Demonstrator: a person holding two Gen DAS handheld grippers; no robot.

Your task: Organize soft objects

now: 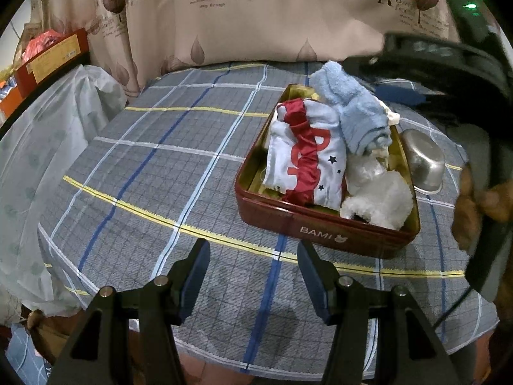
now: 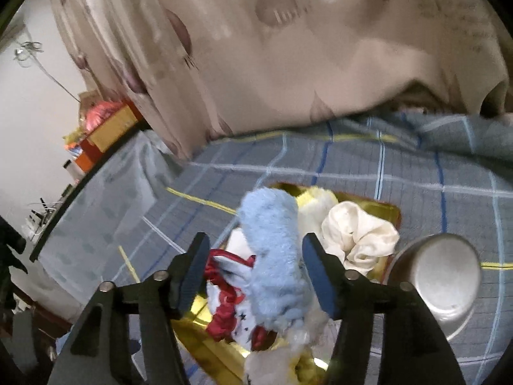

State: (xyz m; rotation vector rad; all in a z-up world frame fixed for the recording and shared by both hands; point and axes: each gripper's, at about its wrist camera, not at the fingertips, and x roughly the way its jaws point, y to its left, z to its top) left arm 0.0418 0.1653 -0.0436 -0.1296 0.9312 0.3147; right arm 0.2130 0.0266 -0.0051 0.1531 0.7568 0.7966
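A dark red tin point(image 1: 323, 234) with a gold inside stands on the plaid cloth. It holds a white garment with red trim point(image 1: 307, 160), a fluffy light blue cloth point(image 1: 356, 112) and a white fluffy piece point(image 1: 378, 199). My left gripper point(image 1: 253, 245) is open over bare plaid in front of the tin, with nothing between its fingers. My right gripper point(image 2: 255, 239) hovers over the tin point(image 2: 192, 317), open. The light blue cloth point(image 2: 275, 256) stands between its fingers, clear of the left pad and close to the right one. A cream cloth point(image 2: 359, 234) lies at the tin's far end.
An upturned metal bowl point(image 1: 423, 163) point(image 2: 439, 276) lies against the tin's right side. A patterned curtain point(image 1: 256, 16) hangs behind the plaid surface. A person's hand point(image 1: 474, 205) is at the right edge. A pale plastic-covered mound point(image 1: 48, 147) and boxes point(image 1: 51, 54) sit to the left.
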